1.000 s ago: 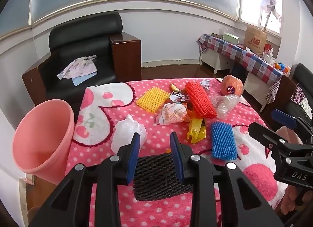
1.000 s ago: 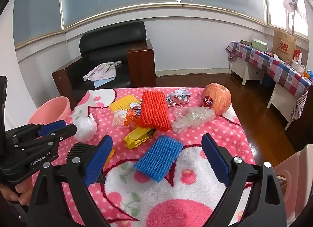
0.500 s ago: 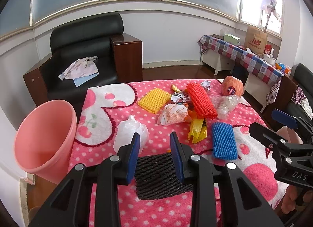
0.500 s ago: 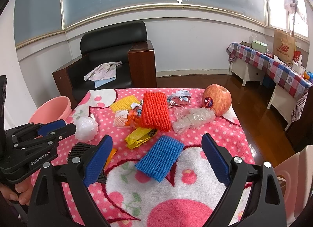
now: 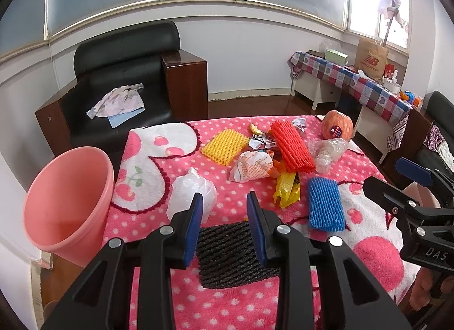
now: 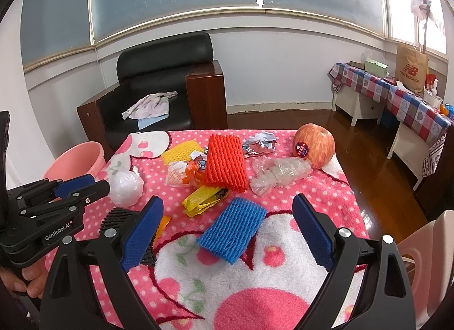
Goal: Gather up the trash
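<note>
The left gripper (image 5: 224,225) hangs low over the near left part of the pink polka-dot blanket (image 5: 221,307), its fingers level and pointing toward the far edge, set a narrow gap apart with nothing between them. Directly under them lies a black foam net (image 5: 232,253), flat on the blanket. Just beyond its left finger sits a crumpled white plastic bag (image 5: 190,196). The right gripper (image 6: 227,233) hovers over the near middle, jaws spread wide and empty, a blue foam net (image 6: 232,233) lying between and below its fingers. Further in, a red foam net (image 6: 224,164), a yellow foam net (image 5: 225,146) and a yellow wrapper (image 6: 203,196) lie clustered. An apple (image 6: 313,145) stands at the far right corner. A pink bin (image 5: 65,202) stands off the left edge.
</note>
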Action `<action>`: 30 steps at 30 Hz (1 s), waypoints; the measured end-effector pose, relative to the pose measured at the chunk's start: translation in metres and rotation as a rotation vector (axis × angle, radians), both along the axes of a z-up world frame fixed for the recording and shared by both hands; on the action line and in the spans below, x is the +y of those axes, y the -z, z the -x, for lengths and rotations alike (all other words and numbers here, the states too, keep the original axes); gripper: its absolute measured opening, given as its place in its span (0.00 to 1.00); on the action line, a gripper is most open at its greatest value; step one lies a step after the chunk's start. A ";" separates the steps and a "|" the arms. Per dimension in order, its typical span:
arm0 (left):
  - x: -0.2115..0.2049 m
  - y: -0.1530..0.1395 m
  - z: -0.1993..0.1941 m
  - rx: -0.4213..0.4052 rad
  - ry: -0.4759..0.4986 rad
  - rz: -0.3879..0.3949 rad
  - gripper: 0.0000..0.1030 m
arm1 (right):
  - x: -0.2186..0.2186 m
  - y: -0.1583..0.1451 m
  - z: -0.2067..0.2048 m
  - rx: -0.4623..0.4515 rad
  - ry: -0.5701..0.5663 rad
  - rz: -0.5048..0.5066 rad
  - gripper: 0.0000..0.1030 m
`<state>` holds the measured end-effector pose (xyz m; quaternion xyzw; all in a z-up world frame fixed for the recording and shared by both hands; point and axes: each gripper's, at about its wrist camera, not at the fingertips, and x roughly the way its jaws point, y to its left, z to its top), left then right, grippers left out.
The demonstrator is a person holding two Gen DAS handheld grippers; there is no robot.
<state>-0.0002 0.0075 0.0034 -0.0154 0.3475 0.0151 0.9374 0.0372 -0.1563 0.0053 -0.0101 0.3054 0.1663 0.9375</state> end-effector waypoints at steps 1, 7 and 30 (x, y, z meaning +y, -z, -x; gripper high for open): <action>0.000 0.000 0.000 0.000 0.000 0.000 0.30 | 0.000 0.000 0.000 0.000 0.000 0.001 0.90; -0.001 0.000 0.000 -0.001 0.000 -0.001 0.30 | 0.000 0.000 0.001 -0.002 0.001 0.000 0.90; 0.000 -0.002 0.001 -0.006 -0.001 -0.009 0.30 | -0.005 -0.007 0.008 -0.021 0.005 -0.013 0.90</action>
